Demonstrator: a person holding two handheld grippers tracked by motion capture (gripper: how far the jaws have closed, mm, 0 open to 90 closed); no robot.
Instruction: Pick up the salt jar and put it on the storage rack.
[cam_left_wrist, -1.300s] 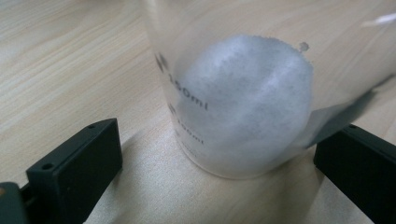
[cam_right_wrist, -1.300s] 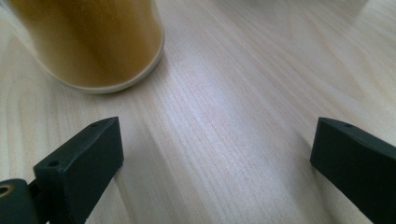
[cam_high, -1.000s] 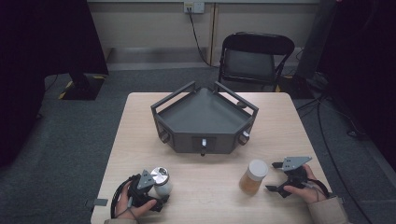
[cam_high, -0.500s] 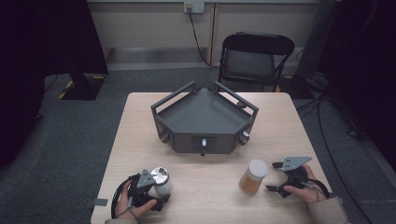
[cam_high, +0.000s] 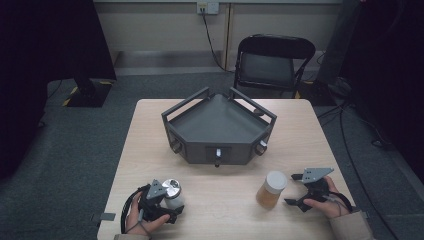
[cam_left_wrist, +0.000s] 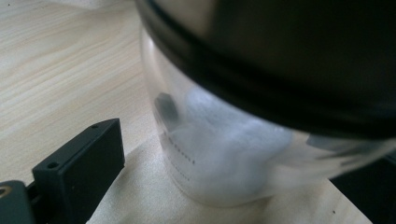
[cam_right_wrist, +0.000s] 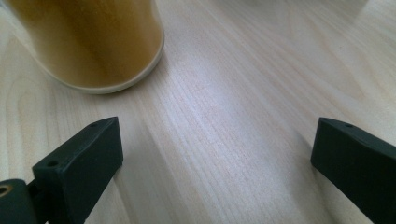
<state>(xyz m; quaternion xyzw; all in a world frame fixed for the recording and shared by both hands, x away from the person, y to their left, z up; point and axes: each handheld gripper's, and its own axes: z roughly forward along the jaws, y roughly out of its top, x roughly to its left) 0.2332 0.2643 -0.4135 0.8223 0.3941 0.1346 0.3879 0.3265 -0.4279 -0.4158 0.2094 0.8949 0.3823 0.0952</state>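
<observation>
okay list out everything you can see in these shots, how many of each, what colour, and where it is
table: one, light wood, centre of the high view.
tray: one, dark grey, angular with raised rails, on the far middle of the table.
amber jar: one, amber contents with a pale lid, near right on the table, just ahead of the right gripper.
clear jar: one, clear glass with white contents and a silver top, near left on the table, between the left gripper's jaws.
chair: one, black, folding, behind the table.
wall outlet: one, white, on the back wall with a cable hanging down.
left gripper: one, black, near left.
right gripper: one, black, near right, jaws wide apart.
</observation>
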